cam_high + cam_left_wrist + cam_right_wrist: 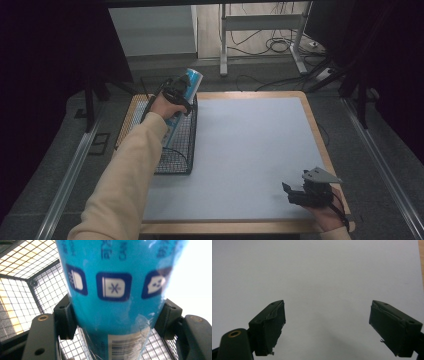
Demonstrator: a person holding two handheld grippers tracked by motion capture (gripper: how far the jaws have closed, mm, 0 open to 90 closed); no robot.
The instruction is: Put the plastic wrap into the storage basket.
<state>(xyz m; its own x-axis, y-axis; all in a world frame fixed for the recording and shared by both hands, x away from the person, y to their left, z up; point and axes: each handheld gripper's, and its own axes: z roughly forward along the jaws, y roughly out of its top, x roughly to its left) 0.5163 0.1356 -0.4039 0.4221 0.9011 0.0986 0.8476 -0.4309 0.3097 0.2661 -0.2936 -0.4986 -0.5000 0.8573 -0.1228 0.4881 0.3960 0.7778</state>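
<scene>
From above, the left gripper (181, 95) holds a blue packet (186, 102) tilted over the wire basket (176, 159) at the table's (320, 131) left edge. Its own camera shows both jaws pressed on the packet's sides. The right gripper (327, 327) hangs open above the grey mat (317, 270).

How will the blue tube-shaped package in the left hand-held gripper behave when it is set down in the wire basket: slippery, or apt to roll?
The blue package looks glossy, so it may slip in the left hand-held gripper. Its round, long body would probably roll on flat ground; the wire basket walls should stop it. The wrapper wrinkles near the pads, so probably not fully stiff.
</scene>
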